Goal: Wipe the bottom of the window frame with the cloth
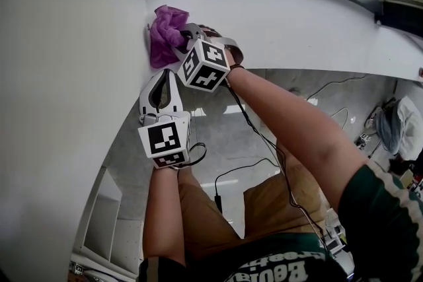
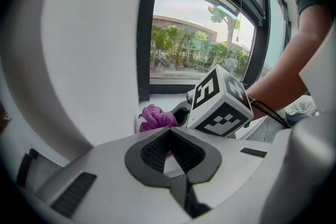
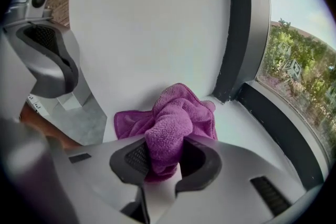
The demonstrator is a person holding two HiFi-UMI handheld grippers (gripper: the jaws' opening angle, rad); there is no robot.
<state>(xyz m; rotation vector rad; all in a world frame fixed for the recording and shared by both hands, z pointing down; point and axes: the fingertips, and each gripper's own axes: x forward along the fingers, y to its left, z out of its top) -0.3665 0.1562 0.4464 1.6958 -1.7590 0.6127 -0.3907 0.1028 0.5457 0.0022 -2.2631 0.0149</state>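
Observation:
A purple cloth (image 1: 164,31) is bunched in the corner where the white sill (image 1: 284,16) meets the side wall. My right gripper (image 1: 177,37) is shut on the cloth (image 3: 170,126), and its folds spill onto the sill (image 3: 247,131) below the dark bottom window frame (image 3: 286,136). My left gripper (image 1: 164,74) hangs just below and nearer me, shut with nothing held. In the left gripper view its fingertips (image 2: 169,132) meet, and the cloth (image 2: 155,117) and the right gripper's marker cube (image 2: 220,105) lie beyond them.
The white side wall (image 1: 66,76) fills the left, and a dark vertical frame post (image 3: 239,29) rises from the corner. Far below are a grey floor with black cables (image 1: 244,168) and a bundle of fabric (image 1: 396,125) at the right.

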